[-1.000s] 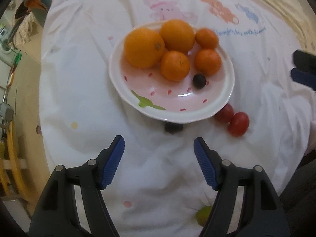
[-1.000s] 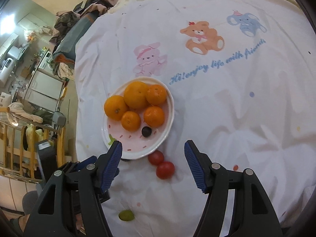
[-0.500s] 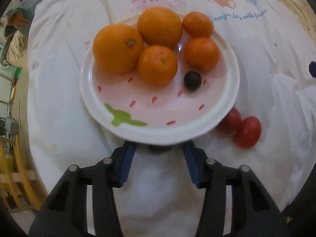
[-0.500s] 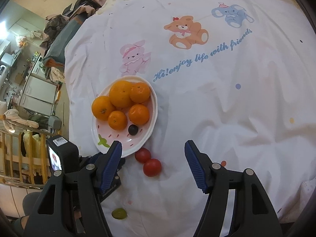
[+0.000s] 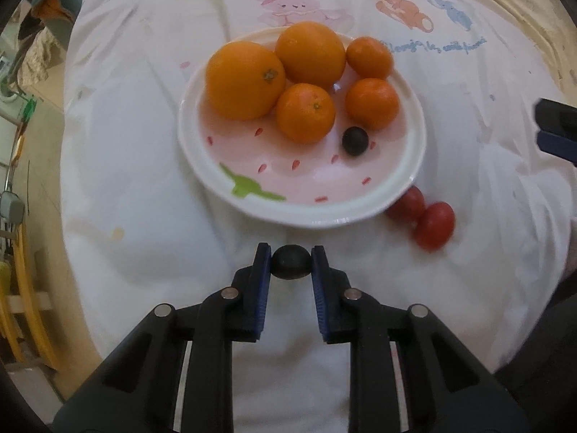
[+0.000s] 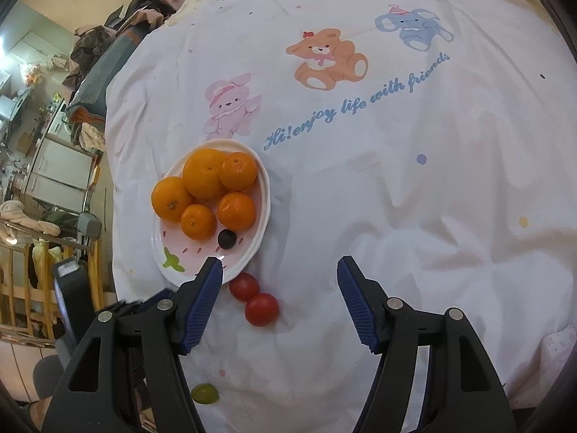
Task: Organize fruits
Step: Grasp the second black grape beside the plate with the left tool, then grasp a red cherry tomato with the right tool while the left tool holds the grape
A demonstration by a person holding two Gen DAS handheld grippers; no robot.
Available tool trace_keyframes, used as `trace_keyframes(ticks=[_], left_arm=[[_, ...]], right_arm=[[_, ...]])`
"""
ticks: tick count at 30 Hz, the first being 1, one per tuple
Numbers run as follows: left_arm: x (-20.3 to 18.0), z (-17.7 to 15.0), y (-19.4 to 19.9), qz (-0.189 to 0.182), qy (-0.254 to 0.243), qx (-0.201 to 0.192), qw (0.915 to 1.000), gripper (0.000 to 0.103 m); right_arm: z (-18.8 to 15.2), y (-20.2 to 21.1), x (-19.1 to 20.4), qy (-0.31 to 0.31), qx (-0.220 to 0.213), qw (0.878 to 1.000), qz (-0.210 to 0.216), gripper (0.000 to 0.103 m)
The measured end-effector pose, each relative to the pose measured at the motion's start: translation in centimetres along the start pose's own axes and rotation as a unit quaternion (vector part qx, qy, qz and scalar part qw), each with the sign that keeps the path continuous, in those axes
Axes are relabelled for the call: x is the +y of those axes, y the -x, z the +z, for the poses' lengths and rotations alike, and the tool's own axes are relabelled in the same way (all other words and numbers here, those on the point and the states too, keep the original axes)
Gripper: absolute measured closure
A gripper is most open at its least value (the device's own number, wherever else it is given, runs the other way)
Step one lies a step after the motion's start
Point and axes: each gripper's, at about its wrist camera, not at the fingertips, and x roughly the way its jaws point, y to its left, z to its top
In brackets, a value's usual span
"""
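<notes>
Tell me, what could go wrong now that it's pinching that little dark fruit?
The left hand-held gripper holds the dark grape only at its fingertips, so it might slip out or get squashed. The plate is crowded with oranges, so a dropped grape may roll off. The two cherry tomatoes lie right by the plate's rim and could be knocked across the cloth.
</notes>
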Motion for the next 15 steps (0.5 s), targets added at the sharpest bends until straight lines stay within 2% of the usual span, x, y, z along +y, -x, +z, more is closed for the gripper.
trace_keyframes(ticks=[3, 6, 12, 15], left_arm=[[0.3, -0.7, 1.5, 0.004, 0.009, -0.007, 0.9999, 0.084], [1.0, -0.9, 3.0, -0.019, 0.031, -0.014, 0.9992, 0.084], [2.8, -1.7, 6.5, -0.034, 0.073, -0.072, 0.9941, 0.084], [3.5, -1.4, 6.3, -0.038, 0.089, -0.081, 0.992, 0.084]], right_arm=[[0.0, 0.2, 0.0, 0.0, -0.003, 1.0, 0.0, 0.034], [-0.1, 0.0, 0.1, 0.003, -0.001, 1.0, -0.003, 0.034], [-0.4, -1.1, 0.4, 0.016, 0.018, 1.0, -0.013, 0.034], [-0.8, -2.4, 0.9, 0.03, 0.04, 0.999, -0.016, 0.034]])
